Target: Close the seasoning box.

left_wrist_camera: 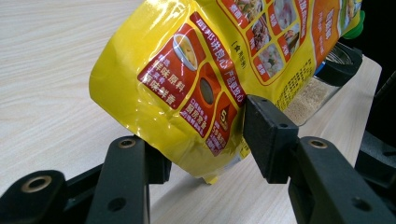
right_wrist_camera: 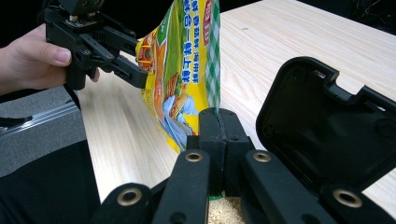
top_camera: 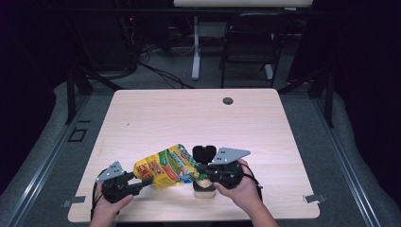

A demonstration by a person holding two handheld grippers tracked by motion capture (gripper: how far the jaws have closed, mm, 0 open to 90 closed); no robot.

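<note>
From the high view, one yellow bag hangs above the near edge of the table, slanting from low at the left gripper up and across to the right gripper; its long axis runs between the two hands, so each gripper has one end. One jar stands on the table right beneath the bag's right end, its black hinged lid thrown back behind it; the right gripper sits just over the jar, the nearer of the two to it, the left one well off to the jar's left. One bag, one jar, two grippers, two hands; beyond the table stands one chair.

In the left gripper view, the jaws stand fairly wide but are clamped on the bag's sealed bottom end, the right pad pressing into the foil, the left one tucked under it; the bag rises away from the jaws toward the jar, whose glass side shows pale grains inside.

In the right gripper view, the jaws are pressed tight together on the bag's green-checked top edge, directly over the jar's mouth, where grains show; the open lid stands just right of the jaws; farther off, left of the bag, the left gripper holds the other end. I judge the pour turns on lifting that far end so the contents run down toward the jar.
</note>
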